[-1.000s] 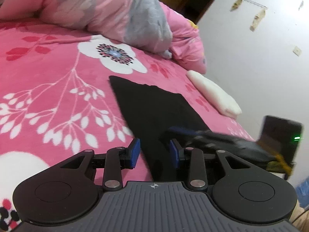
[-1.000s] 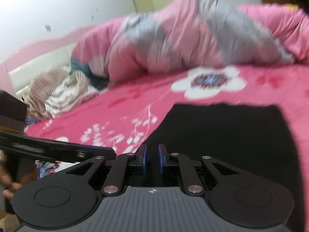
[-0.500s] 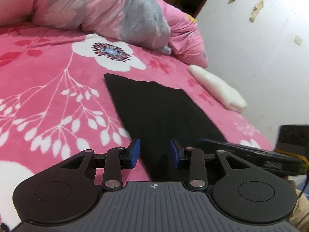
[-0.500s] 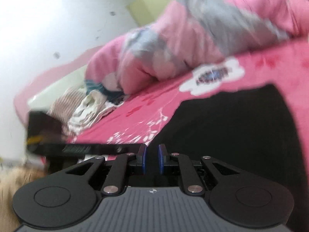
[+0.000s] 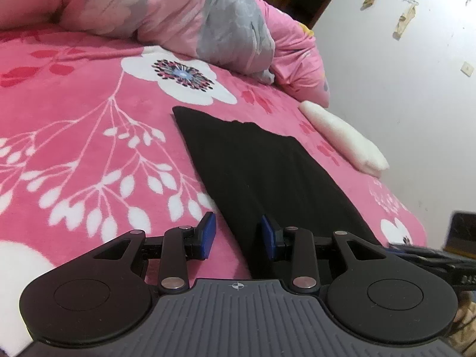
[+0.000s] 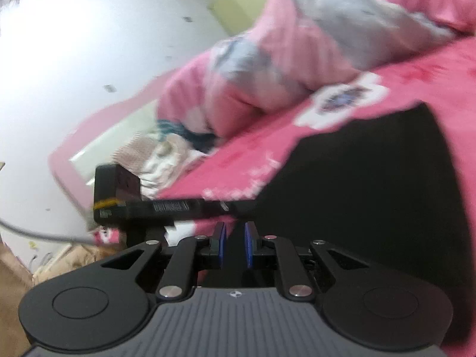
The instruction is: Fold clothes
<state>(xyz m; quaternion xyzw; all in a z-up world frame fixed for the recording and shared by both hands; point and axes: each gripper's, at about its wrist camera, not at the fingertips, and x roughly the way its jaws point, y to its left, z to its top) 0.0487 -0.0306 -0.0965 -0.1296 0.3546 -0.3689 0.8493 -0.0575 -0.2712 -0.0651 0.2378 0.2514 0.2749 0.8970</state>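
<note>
Black garment (image 5: 261,172) is being spread flat ahead of both grippers | left gripper (image 5: 237,236) is being held apart, empty | right gripper (image 6: 235,245) is being held narrow, grip unclear.

A matt black cloth garment (image 5: 261,175) lies on the bed's plush, fleecy pink flowered blanket (image 5: 74,125), behind it a smoother, faintly shiny pink-and-grey quilt (image 5: 184,15), while the left tongs (image 5: 236,236) are matt black plastic with bright metal rivets and blue rubbery pads.

Right wrist view motion-blurred, black garment (image 6: 372,184) cut off at right edge, near hem hidden behind tongs (image 6: 235,245)
</note>
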